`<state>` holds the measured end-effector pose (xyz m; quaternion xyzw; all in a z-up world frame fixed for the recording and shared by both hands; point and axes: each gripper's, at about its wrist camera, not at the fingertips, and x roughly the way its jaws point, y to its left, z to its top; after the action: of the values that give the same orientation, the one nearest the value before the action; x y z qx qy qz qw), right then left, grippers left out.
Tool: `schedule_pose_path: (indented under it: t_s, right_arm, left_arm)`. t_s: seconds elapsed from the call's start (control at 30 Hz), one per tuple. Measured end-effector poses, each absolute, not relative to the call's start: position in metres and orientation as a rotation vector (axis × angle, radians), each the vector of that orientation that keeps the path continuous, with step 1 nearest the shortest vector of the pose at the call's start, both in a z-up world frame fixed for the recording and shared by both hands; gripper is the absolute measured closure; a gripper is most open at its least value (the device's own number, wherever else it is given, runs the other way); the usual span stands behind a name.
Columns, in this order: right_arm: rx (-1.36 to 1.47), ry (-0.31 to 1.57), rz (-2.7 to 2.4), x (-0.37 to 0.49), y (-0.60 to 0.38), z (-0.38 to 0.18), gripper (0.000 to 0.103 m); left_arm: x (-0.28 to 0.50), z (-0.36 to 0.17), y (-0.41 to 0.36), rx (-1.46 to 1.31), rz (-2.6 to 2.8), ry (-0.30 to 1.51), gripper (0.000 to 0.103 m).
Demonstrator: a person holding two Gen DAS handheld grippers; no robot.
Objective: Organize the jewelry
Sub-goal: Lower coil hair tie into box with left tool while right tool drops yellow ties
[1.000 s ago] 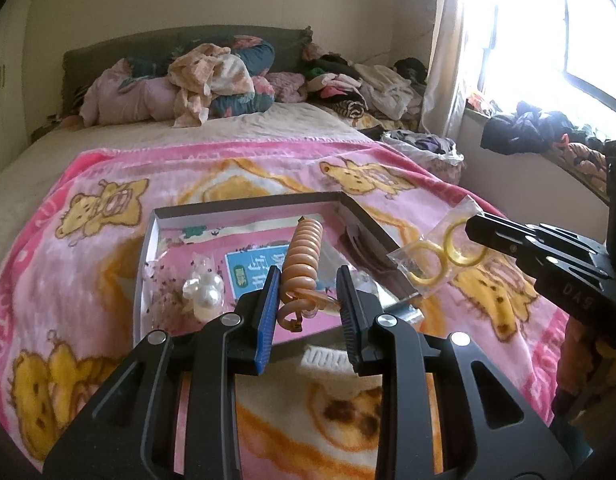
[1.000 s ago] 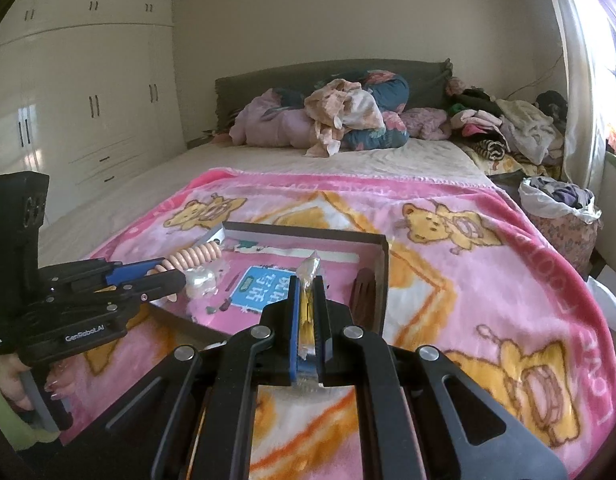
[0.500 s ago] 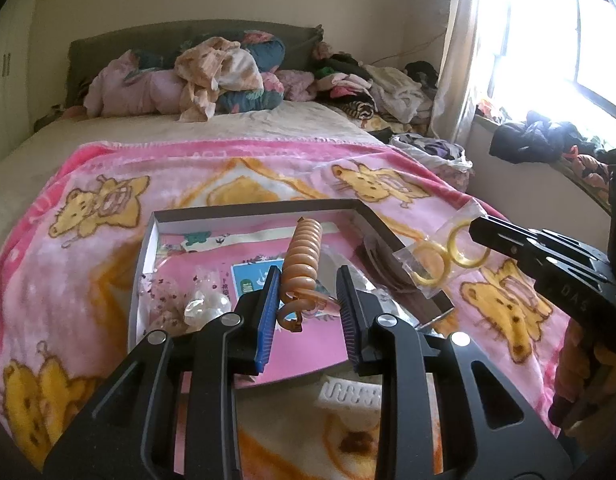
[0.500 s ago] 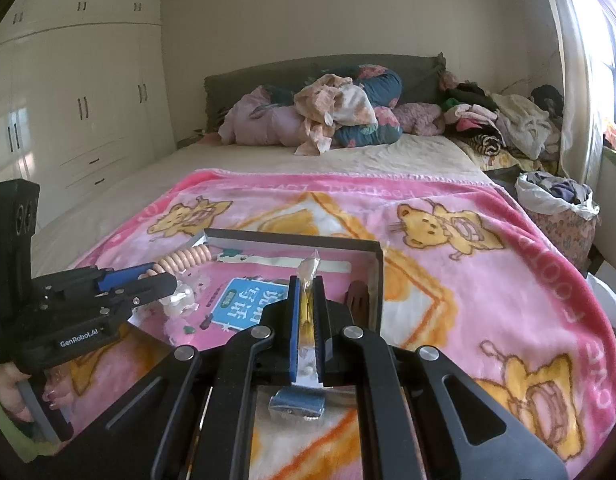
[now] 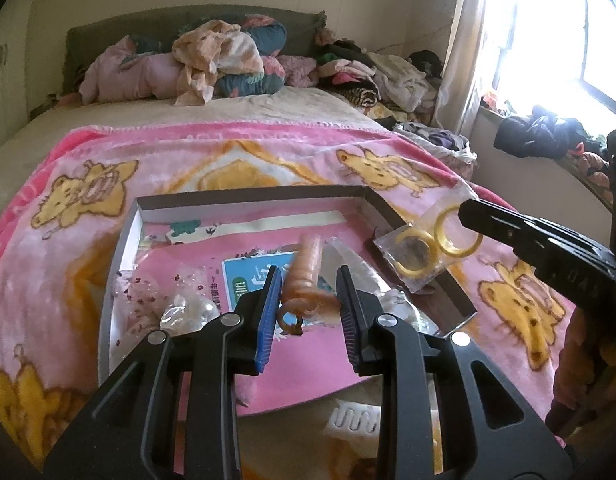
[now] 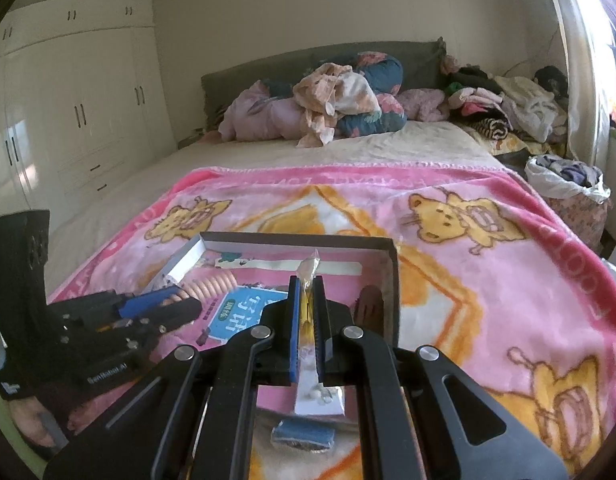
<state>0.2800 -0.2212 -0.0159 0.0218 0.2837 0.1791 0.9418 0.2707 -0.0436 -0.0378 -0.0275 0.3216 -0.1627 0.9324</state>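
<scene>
In the left wrist view, the left gripper point(image 5: 308, 304) is seen at lower centre with its jaws spread apart. A blurred orange spiral hair tie point(image 5: 306, 276) is seen in the gap between them; whether it touches either pad cannot be told. Beneath it, a shallow box point(image 5: 248, 197) is laid on a pink bear-print blanket point(image 5: 88, 208), and small clear packets point(image 5: 188, 304) are gathered at the box's lower left. At the right of the frame, the right gripper point(image 5: 471, 220) is clamped on a clear bag of yellow rings point(image 5: 427, 248), held above the right wall of the box.

In the right wrist view, the right gripper point(image 6: 306, 312) is shown at centre, its jaws narrowed onto the clear bag point(image 6: 308, 272), whose top sticks up past the fingertips. The box point(image 6: 296, 238) is seen just beyond, in the middle of the frame. At the lower left, the left gripper point(image 6: 176, 302) is seen from the side with the coiled hair tie point(image 6: 212, 284) at its tip, over the box's left half. A pile of clothes point(image 6: 327, 96) is heaped at the headboard in the upper centre.
</scene>
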Motion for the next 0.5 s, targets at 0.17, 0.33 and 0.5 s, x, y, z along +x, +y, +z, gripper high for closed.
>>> schedule_pose_path:
  t_s: [0.17, 0.33, 0.5]
  right_arm:
    - [0.067, 0.612, 0.39, 0.297, -0.214, -0.026, 0.097]
    - [0.078, 0.657, 0.388, 0.313, -0.21, -0.038, 0.097]
    - [0.085, 0.71, 0.338, 0.323, -0.213, -0.052, 0.095]
  left_arm:
    - [0.278, -0.047, -0.042, -0.057, -0.322, 0.677, 0.086]
    - [0.284, -0.054, -0.041, -0.053, -0.318, 0.692, 0.088]
    - [0.287, -0.059, -0.037, -0.062, -0.306, 0.706, 0.088]
